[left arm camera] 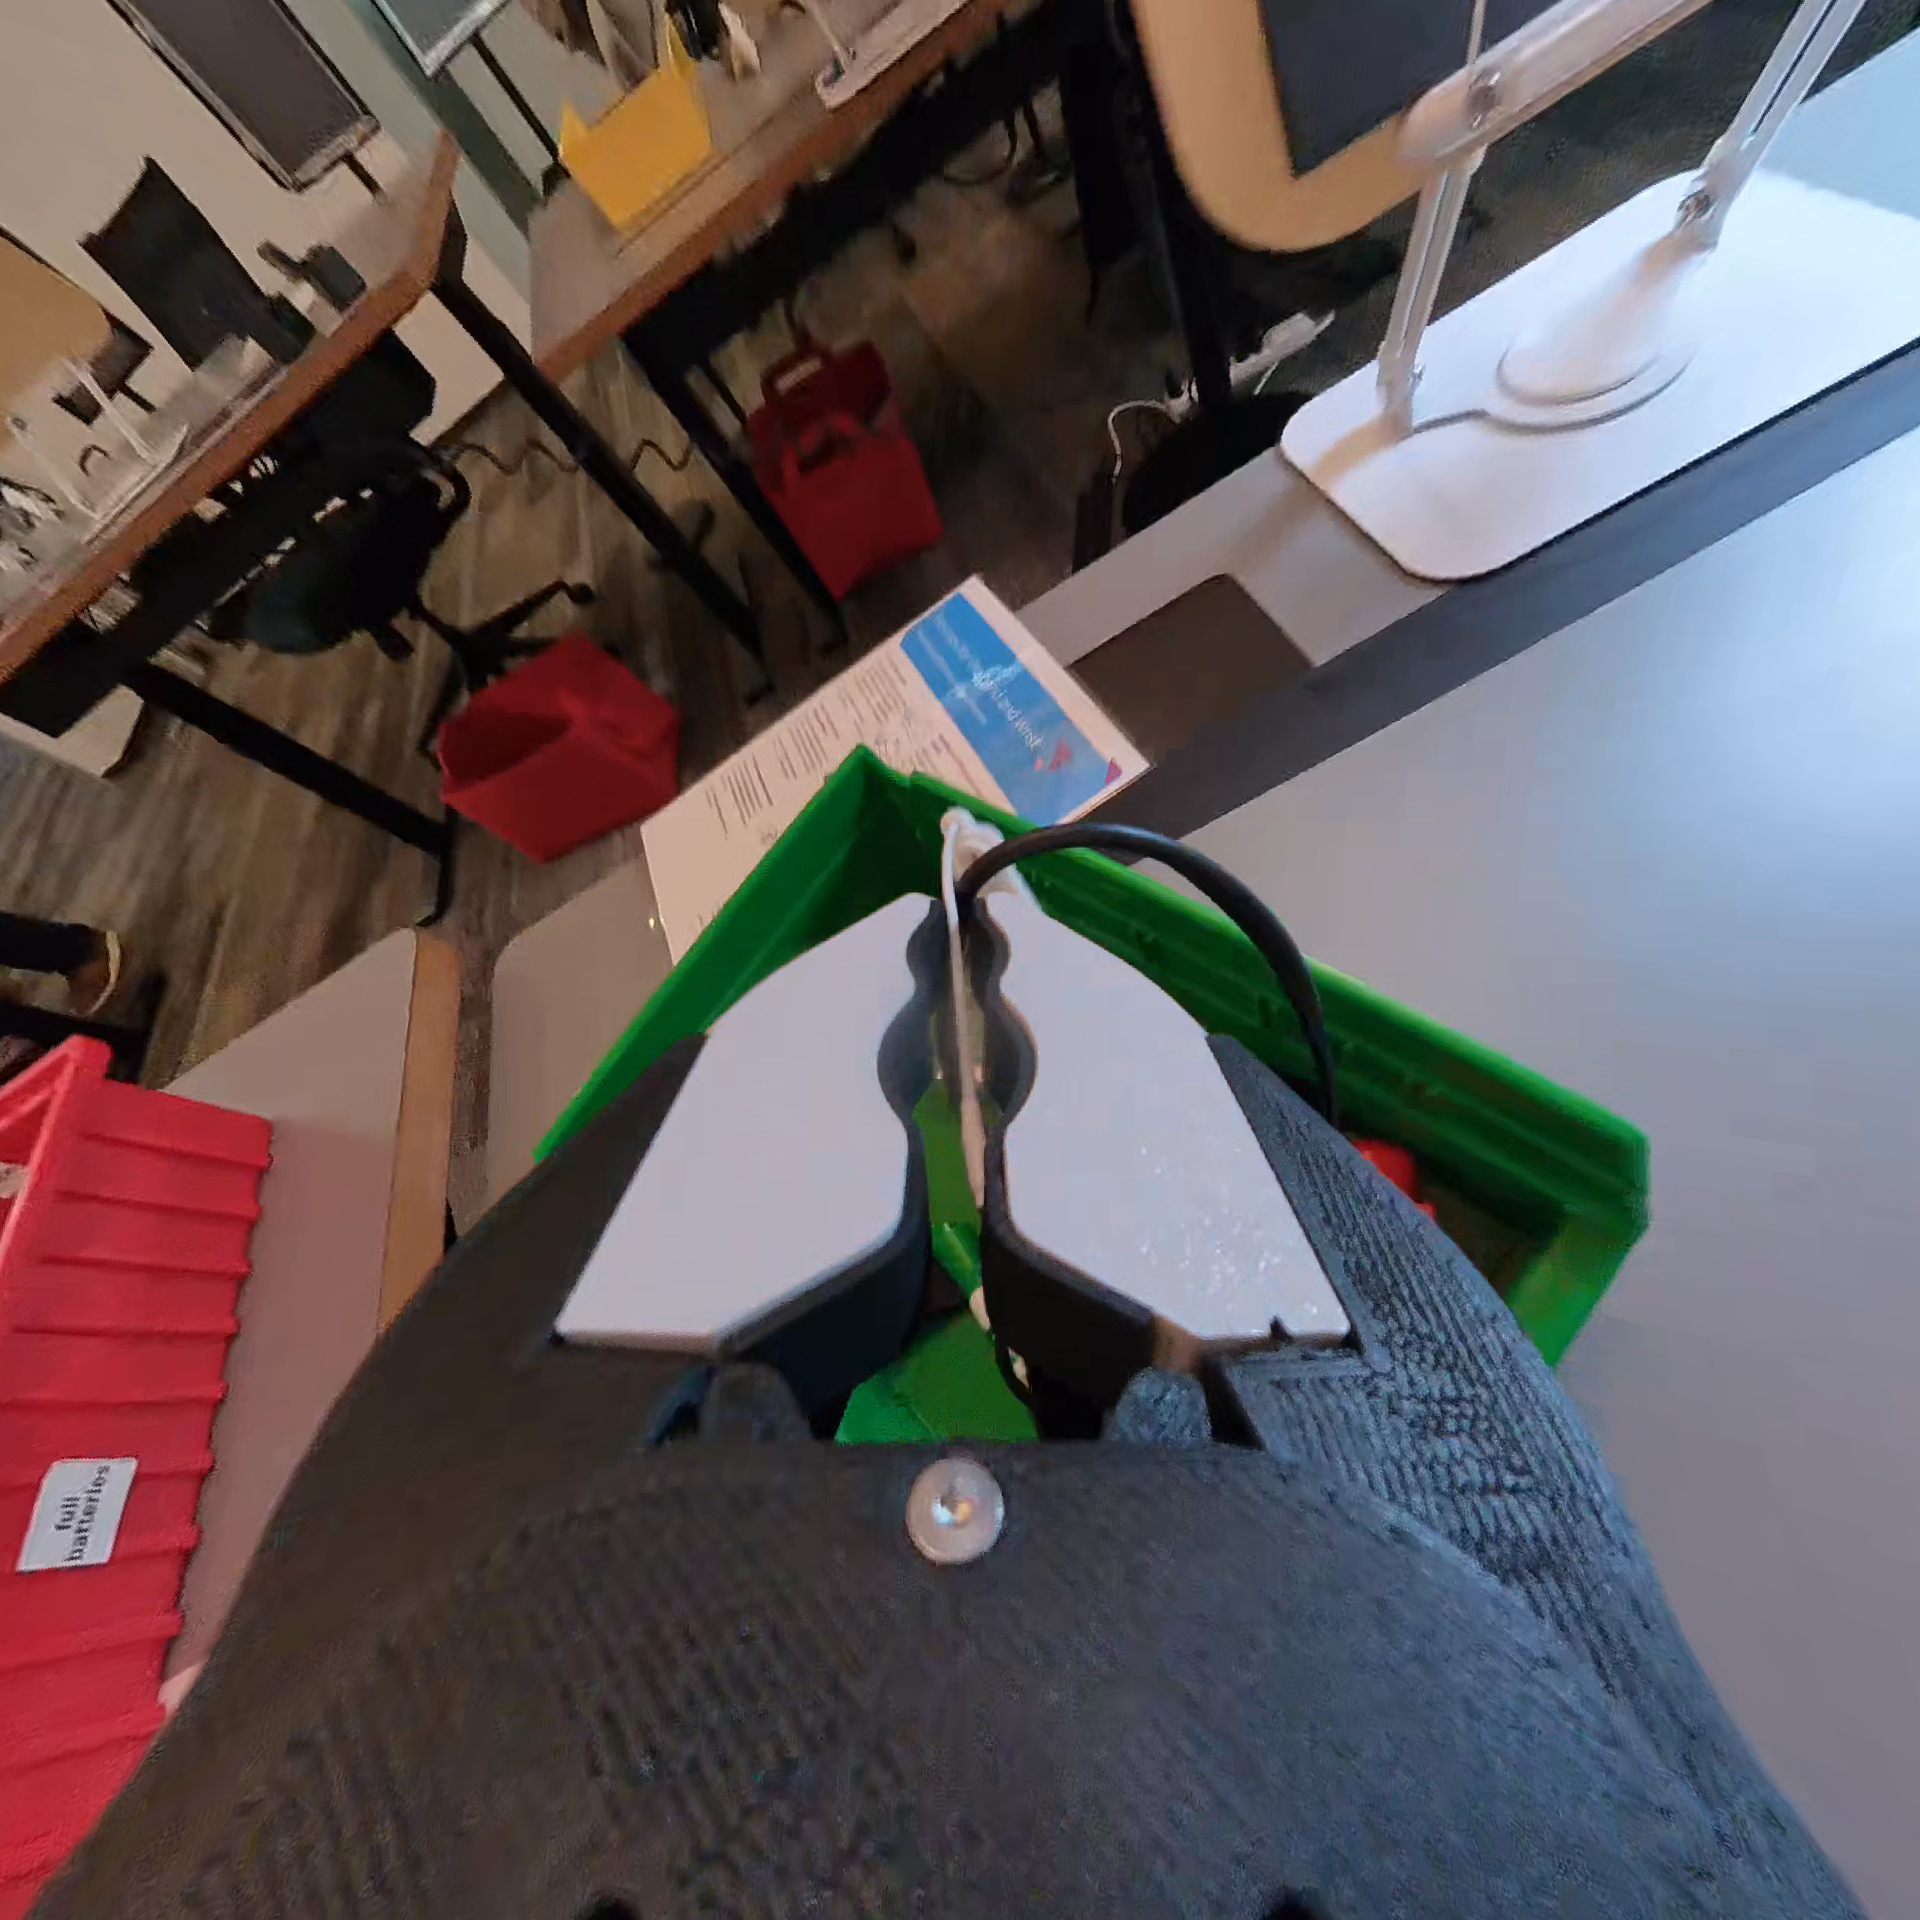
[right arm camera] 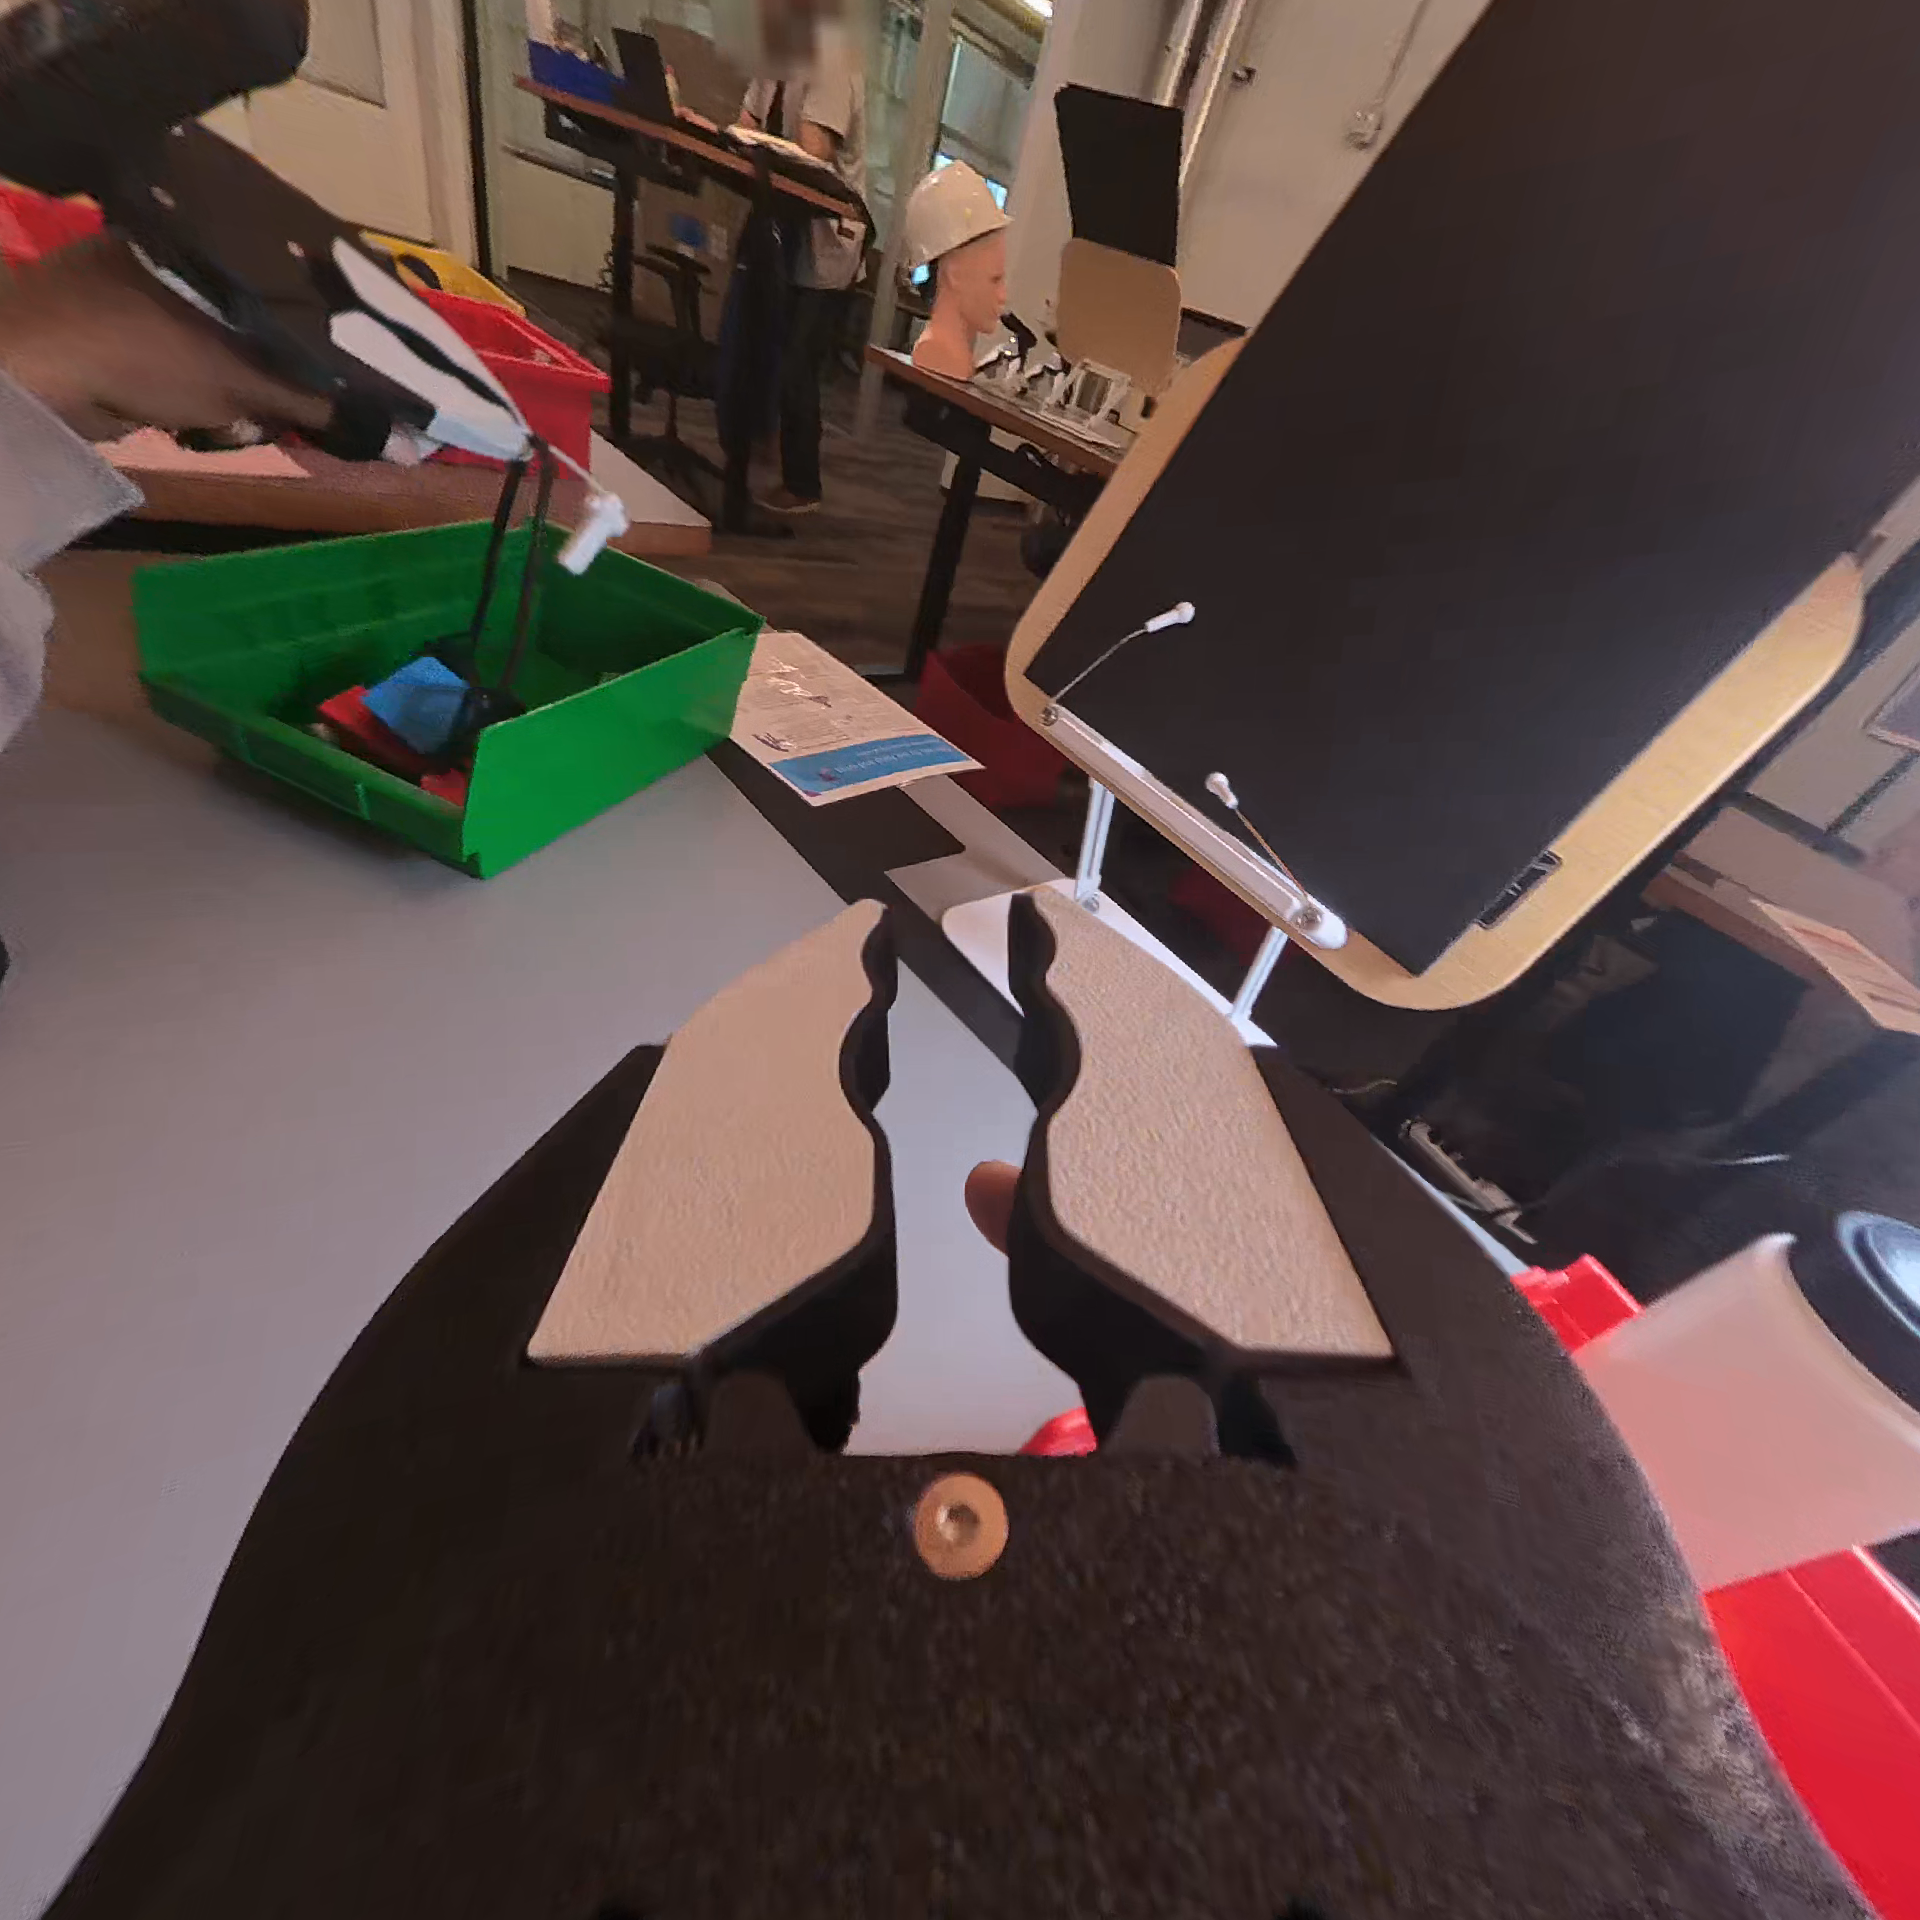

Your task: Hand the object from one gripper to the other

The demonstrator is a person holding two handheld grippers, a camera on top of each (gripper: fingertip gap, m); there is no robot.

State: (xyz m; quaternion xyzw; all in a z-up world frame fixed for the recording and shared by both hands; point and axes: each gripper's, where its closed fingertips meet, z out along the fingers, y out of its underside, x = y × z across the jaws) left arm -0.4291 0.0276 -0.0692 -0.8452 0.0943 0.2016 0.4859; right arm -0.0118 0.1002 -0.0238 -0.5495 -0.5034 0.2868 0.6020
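My left gripper is shut on a thin cable: a white strand runs between the pads and a black loop arches to the right. It hangs over the green bin. In the right wrist view the left gripper is at the upper left. It holds the black cable, whose white connector sticks out, and the cable dangles into the green bin, which holds red and blue items. My right gripper is open and empty above the grey table, well right of the bin.
A printed sheet lies beside the bin at the table's far edge. A dark board on a white stand rises to the right. Red bins stand at the left and at the lower right. A person stands far behind. Across from one pair of fingers to the other is roughly 45 centimetres.
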